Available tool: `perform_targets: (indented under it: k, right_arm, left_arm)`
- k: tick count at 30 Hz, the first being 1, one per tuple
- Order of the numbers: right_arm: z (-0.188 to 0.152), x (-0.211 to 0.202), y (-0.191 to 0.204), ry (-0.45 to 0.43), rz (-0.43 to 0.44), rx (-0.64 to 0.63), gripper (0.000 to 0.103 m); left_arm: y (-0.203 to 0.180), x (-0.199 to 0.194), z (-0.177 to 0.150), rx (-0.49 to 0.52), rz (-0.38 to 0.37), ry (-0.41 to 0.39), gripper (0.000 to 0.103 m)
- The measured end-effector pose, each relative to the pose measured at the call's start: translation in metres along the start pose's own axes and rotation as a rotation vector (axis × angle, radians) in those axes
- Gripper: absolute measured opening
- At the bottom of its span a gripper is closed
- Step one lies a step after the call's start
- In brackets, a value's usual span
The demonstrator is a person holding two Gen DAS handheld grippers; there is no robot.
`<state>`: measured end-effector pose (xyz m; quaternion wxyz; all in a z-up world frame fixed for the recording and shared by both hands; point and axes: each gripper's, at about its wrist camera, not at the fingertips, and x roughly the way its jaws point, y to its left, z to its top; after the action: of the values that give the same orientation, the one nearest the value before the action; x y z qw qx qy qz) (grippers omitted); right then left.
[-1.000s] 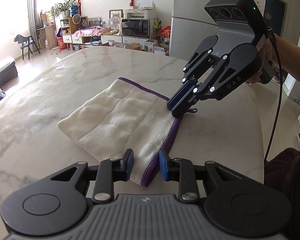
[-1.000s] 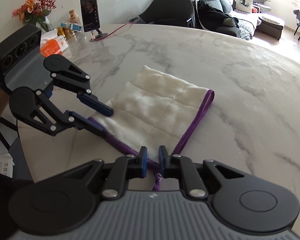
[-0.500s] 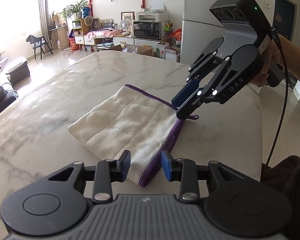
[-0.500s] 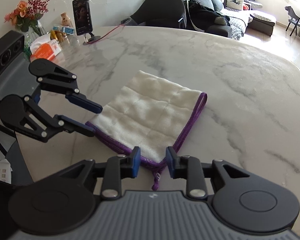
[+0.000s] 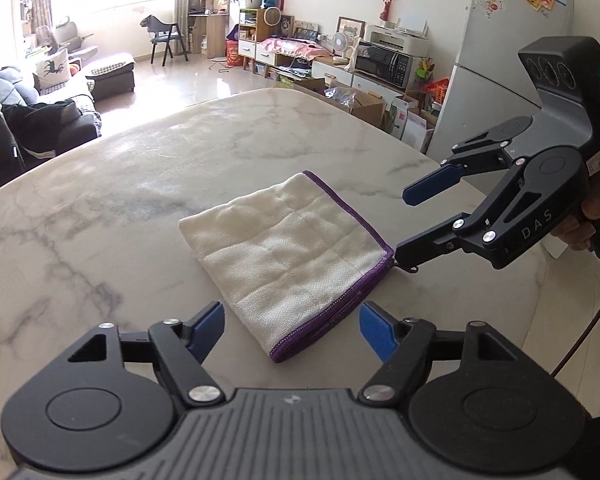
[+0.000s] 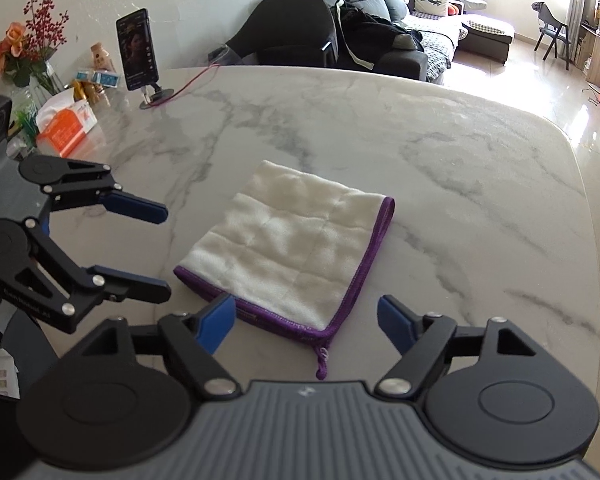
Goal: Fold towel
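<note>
Folded cream terry towel (image 5: pixel 288 252), purple-hemmed, lies at centre frame on veined marble table (image 5: pixel 140 184). Left gripper (image 5: pixel 292 330) and right gripper (image 6: pixel 306 320), blue-padded, have just been opening; jaws apart, nothing clamped.

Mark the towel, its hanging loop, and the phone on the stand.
towel (image 6: pixel 296 248), right wrist view, middle of the white top layer
hanging loop (image 6: pixel 321 362), right wrist view, purple cord at the near corner
phone (image 6: pixel 136 49), right wrist view, dark screen

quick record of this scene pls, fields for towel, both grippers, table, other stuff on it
towel: cream, purple trim, folded flat on the table, small loop at near corner
left gripper: open, jaws have just been opening, nothing gripped
right gripper: open, jaws have just been opening, towel corner lies free below
table: white marble, grey veins
far corner: phone on stand, flowers, orange pack
</note>
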<state>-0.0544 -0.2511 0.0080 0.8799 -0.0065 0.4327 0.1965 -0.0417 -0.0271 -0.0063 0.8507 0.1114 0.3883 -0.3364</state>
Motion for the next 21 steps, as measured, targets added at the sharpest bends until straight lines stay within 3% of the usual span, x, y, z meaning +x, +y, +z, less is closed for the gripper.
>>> perform_targets:
  k: [3, 10, 14, 21]
  right_arm:
    - [0.001, -0.005, -0.003, -0.011, -0.037, 0.066, 0.102]
    - [-0.002, -0.005, -0.013, 0.034, -0.097, 0.227, 0.103]
    - [-0.008, -0.004, -0.009, 0.076, -0.158, 0.24, 0.103]
    - [-0.013, -0.012, -0.007, 0.062, -0.183, 0.289, 0.103]
  left_arm:
    - [0.001, -0.004, 0.005, -0.082, 0.043, 0.012, 0.102]
    - [-0.002, -0.008, 0.01, -0.202, 0.149, 0.049, 0.102]
    - [0.0, -0.008, 0.009, -0.253, 0.14, 0.086, 0.102]
    - [-0.014, -0.003, 0.005, -0.262, 0.209, 0.124, 0.102]
